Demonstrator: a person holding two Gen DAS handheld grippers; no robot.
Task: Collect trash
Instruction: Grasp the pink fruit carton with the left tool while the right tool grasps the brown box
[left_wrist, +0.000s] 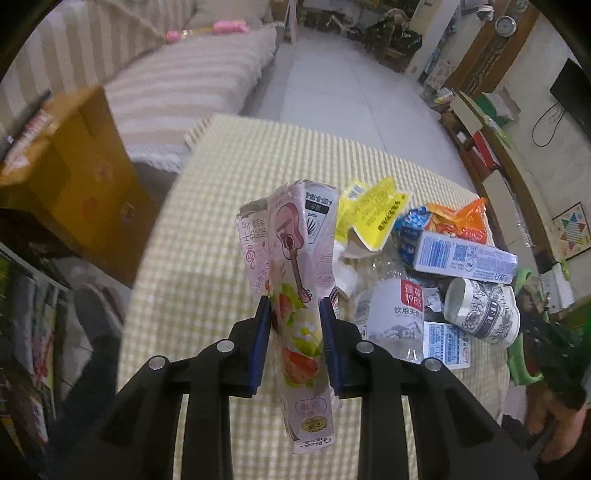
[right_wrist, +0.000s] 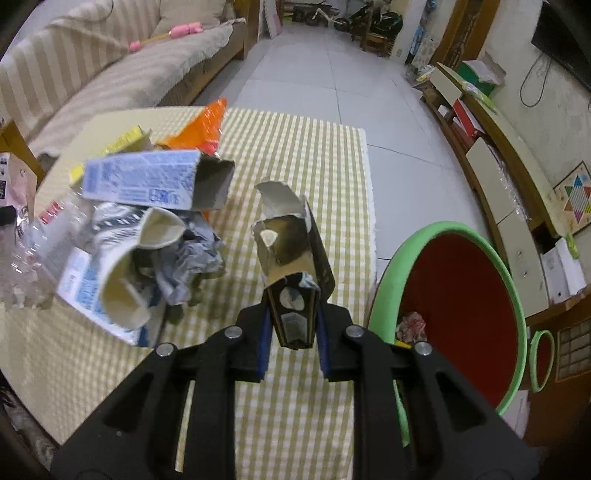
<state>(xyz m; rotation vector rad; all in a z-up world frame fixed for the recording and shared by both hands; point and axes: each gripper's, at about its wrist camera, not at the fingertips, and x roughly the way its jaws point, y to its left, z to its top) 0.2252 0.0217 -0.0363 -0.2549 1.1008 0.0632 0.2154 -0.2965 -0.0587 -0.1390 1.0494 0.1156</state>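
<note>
My left gripper (left_wrist: 293, 306) is shut on a flattened pink drink carton (left_wrist: 291, 266) printed with a guitar, held upright above the checked table (left_wrist: 207, 229). My right gripper (right_wrist: 293, 314) is shut on a torn dark carton (right_wrist: 291, 258) with a foil lining, held above the table's right side. A trash pile lies on the table: a blue-white box (right_wrist: 147, 181), a paper cup (left_wrist: 480, 310), a clear bottle (left_wrist: 395, 314), yellow packaging (left_wrist: 373, 210) and an orange wrapper (right_wrist: 203, 129). A green-rimmed red bin (right_wrist: 461, 295) stands beside the table at the right.
A striped sofa (right_wrist: 110, 66) runs along the far left. A cardboard box (left_wrist: 74, 177) stands left of the table. A low cabinet (right_wrist: 498, 166) lines the right wall. Tiled floor (right_wrist: 325, 66) lies beyond the table. Crumpled trash (right_wrist: 412, 325) lies inside the bin.
</note>
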